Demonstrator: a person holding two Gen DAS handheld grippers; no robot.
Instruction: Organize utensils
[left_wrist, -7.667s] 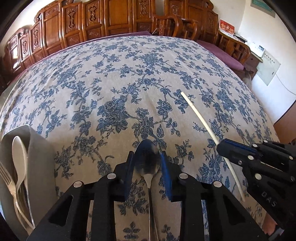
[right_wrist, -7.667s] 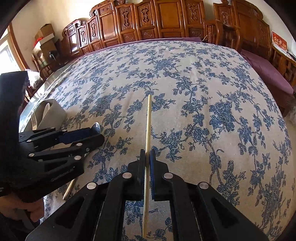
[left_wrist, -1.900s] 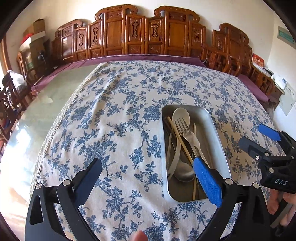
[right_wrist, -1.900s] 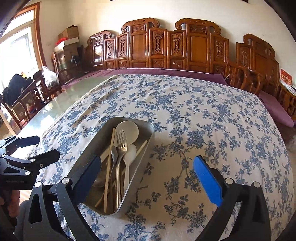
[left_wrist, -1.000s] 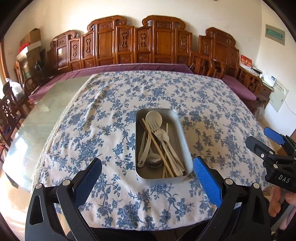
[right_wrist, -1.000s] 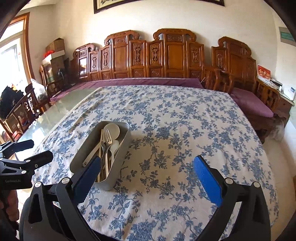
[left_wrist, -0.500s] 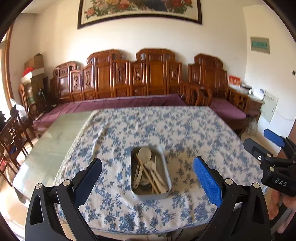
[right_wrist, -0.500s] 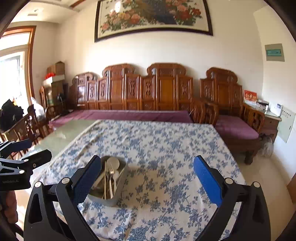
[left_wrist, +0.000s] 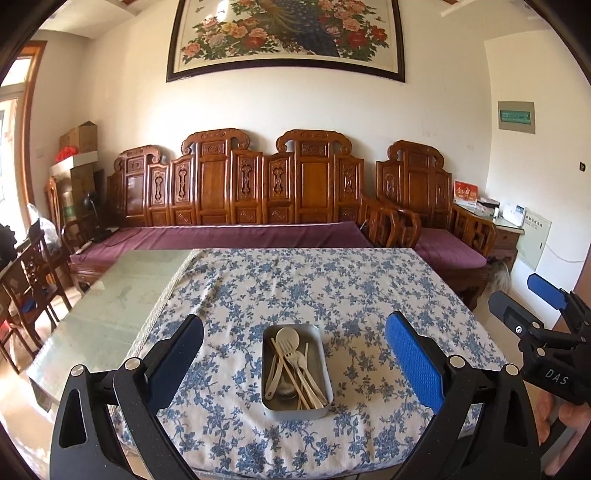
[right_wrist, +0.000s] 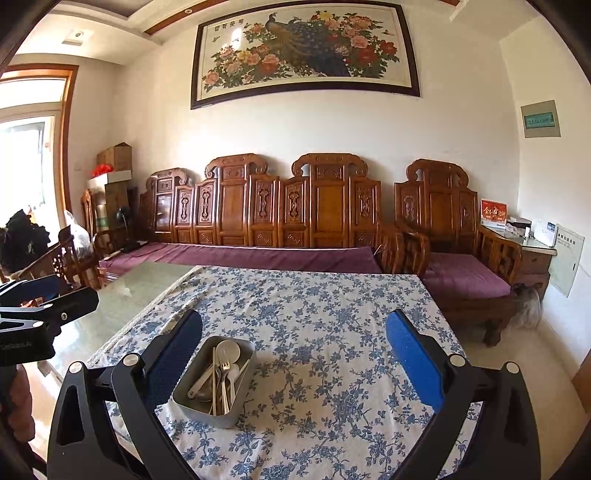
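Note:
A grey metal tray sits near the front edge of the blue-flowered tablecloth, and it also shows in the right wrist view as the tray. In it lie a pale spoon, a fork, a metal spoon and wooden chopsticks. My left gripper is held wide open, well back from the table, with nothing between its blue pads. My right gripper is likewise wide open and empty, with the tray low and to its left.
A carved wooden bench with purple cushions lines the back wall, an armchair at its right. The table's left part is bare glass. Wooden chairs stand at the left. A person's hand holds the right gripper.
Both grippers let go of a spoon and a chopstick seen earlier and now stand open. They have pulled back and up from the table; the tray looks smaller and farther.

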